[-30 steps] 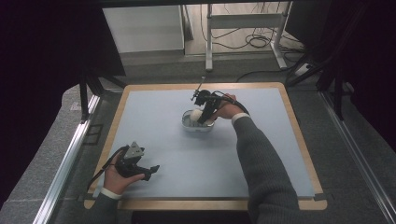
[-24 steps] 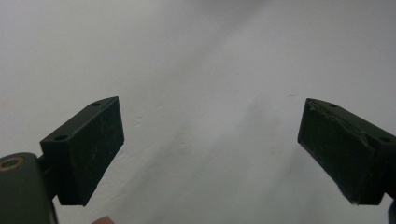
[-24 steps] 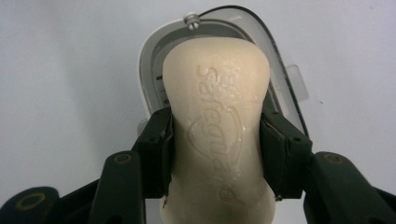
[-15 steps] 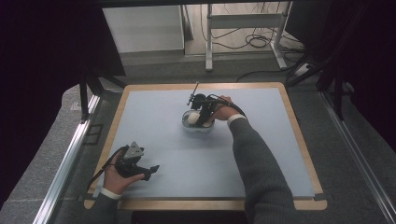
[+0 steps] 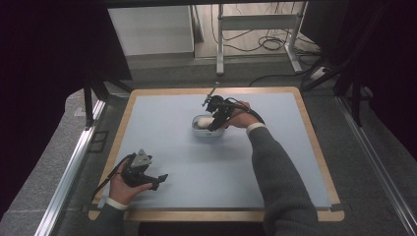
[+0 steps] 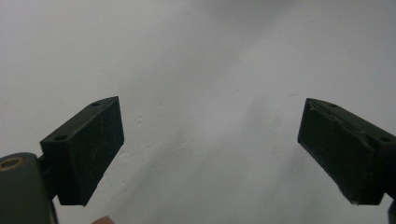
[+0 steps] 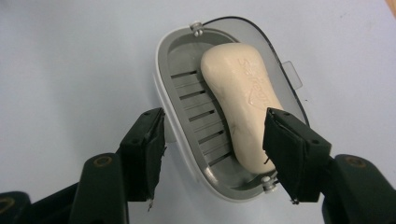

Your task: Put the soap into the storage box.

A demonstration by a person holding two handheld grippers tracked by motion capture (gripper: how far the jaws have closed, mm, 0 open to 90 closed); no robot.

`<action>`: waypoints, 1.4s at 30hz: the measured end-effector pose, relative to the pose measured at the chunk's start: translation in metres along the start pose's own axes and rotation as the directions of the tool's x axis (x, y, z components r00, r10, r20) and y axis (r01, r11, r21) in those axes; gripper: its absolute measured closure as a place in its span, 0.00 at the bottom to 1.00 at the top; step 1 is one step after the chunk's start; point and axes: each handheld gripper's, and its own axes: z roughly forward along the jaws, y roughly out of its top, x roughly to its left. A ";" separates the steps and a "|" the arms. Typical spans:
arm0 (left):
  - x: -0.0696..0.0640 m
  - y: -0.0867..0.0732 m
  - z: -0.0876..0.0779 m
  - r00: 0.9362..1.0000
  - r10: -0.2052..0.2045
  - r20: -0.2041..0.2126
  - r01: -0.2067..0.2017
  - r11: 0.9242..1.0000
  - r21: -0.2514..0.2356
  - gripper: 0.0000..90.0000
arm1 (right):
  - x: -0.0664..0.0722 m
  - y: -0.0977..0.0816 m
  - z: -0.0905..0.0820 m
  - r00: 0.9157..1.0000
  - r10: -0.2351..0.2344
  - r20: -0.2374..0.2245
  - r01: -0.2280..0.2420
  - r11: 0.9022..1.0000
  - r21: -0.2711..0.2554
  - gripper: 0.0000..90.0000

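Right gripper (image 7: 214,154): two black rectangular jaw blocks, edges scuffed and slightly frayed; each mounts on a dark arm with a brass-coloured pivot screw. High view shows its black body (image 5: 216,114) with a black cable looping over the hand and a thin rod on its far end.

Left gripper (image 6: 212,154): matching black blocks, two small holes in each top face, fine scratches on the inner faces; brass-ringed screw beside the left block. High view: black body (image 5: 140,172), grey three-cornered plate (image 5: 143,158) on top, black cable trailing back from the plate.

Clothing: grey sleeves (image 5: 278,177), white cuff showing at each wrist.
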 end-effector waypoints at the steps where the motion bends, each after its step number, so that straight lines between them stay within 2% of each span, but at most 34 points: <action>1: 0.000 0.000 0.000 1.000 0.000 0.000 0.000 1.000 0.000 0.08 | 0.000 0.000 0.000 1.000 0.000 0.000 0.000 1.000 0.000 0.43; 7: -0.001 0.000 0.001 1.000 0.002 0.001 -0.002 1.000 0.002 0.08 | 0.009 -0.014 -0.018 1.000 0.012 0.011 -0.011 0.998 -0.055 0.40; 9: -0.001 0.000 0.000 1.000 0.001 0.000 -0.001 1.000 -0.001 0.08 | 0.014 -0.023 -0.025 0.999 0.035 0.011 -0.034 0.996 -0.086 0.40; 14: 0.000 0.000 -0.001 1.000 0.001 -0.002 -0.001 1.000 0.004 0.08 | 0.019 -0.038 -0.029 0.998 0.067 0.022 -0.063 0.991 -0.116 0.39; 17: 0.000 0.000 -0.001 1.000 0.003 -0.006 -0.002 1.000 0.007 0.08 | 0.026 -0.055 -0.034 0.993 0.111 0.041 -0.103 0.982 -0.158 0.38; 18: 0.000 0.000 -0.001 1.000 0.003 -0.006 -0.002 1.000 0.007 0.08 | 0.026 -0.055 -0.034 0.993 0.111 0.041 -0.103 0.982 -0.158 0.38; 20: -0.001 0.000 -0.001 1.000 0.000 -0.006 0.000 1.000 0.003 0.08 | 0.030 -0.067 -0.036 0.988 0.145 0.055 -0.132 0.972 -0.196 0.37; 21: -0.001 0.000 -0.001 1.000 0.000 -0.007 0.000 1.000 0.004 0.08 | 0.036 -0.080 -0.040 0.981 0.181 0.063 -0.162 0.959 -0.233 0.36; 22: -0.001 0.000 -0.001 1.000 0.000 -0.008 0.000 1.000 0.003 0.08 | 0.036 -0.080 -0.040 0.981 0.181 0.063 -0.162 0.959 -0.233 0.36; 23: -0.001 0.000 -0.001 1.000 -0.001 -0.010 0.001 1.000 0.001 0.08 | 0.038 -0.085 -0.041 0.980 0.189 0.067 -0.167 0.954 -0.248 0.36; 26: -0.001 0.000 -0.001 1.000 -0.002 -0.012 0.002 1.000 -0.001 0.08 | 0.050 -0.108 -0.046 0.968 0.237 0.084 -0.202 0.932 -0.300 0.34; 27: -0.001 0.000 -0.001 1.000 -0.006 -0.011 0.006 1.000 0.000 0.08 | 0.055 -0.122 -0.050 0.958 0.271 0.087 -0.228 0.914 -0.335 0.34; 28: -0.001 0.000 -0.001 1.000 -0.004 -0.012 0.004 1.000 -0.001 0.08 | 0.055 -0.122 -0.050 0.958 0.271 0.087 -0.228 0.914 -0.335 0.34; 29: -0.001 0.000 0.000 1.000 -0.007 -0.013 0.007 1.000 -0.002 0.08 | 0.061 -0.137 -0.053 0.949 0.305 0.084 -0.255 0.896 -0.364 0.34; 30: -0.001 0.000 0.000 1.000 -0.007 -0.013 0.007 1.000 -0.002 0.08 | 0.061 -0.137 -0.053 0.949 0.305 0.084 -0.255 0.896 -0.364 0.34; 33: -0.002 0.000 0.000 1.000 -0.008 -0.015 0.008 1.000 -0.001 0.08 | 0.072 -0.164 -0.057 0.936 0.338 0.097 -0.275 0.877 -0.394 0.34; 35: -0.001 0.000 0.000 1.000 -0.008 -0.016 0.008 1.000 -0.002 0.08 | 0.075 -0.170 -0.058 0.934 0.343 0.099 -0.279 0.873 -0.400 0.34; 36: -0.002 0.000 0.000 1.000 -0.007 -0.017 0.007 1.000 0.000 0.08 | 0.080 -0.181 -0.060 0.927 0.360 0.106 -0.288 0.864 -0.413 0.34; 39: -0.002 0.000 0.000 1.000 -0.010 -0.016 0.010 1.000 0.000 0.08 | 0.084 -0.196 -0.061 0.913 0.393 0.107 -0.310 0.841 -0.443 0.34; 40: -0.002 0.000 0.000 1.000 -0.010 -0.016 0.010 1.000 0.000 0.08 | 0.084 -0.196 -0.061 0.913 0.393 0.107 -0.310 0.841 -0.443 0.34; 41: -0.002 0.000 0.001 1.000 -0.009 -0.016 0.009 1.000 0.002 0.08 | 0.085 -0.201 -0.062 0.909 0.398 0.125 -0.312 0.847 -0.430 0.33; 42: -0.002 0.000 0.001 1.000 -0.008 -0.017 0.008 1.000 0.003 0.08 | 0.084 -0.202 -0.063 0.906 0.404 0.125 -0.315 0.842 -0.438 0.33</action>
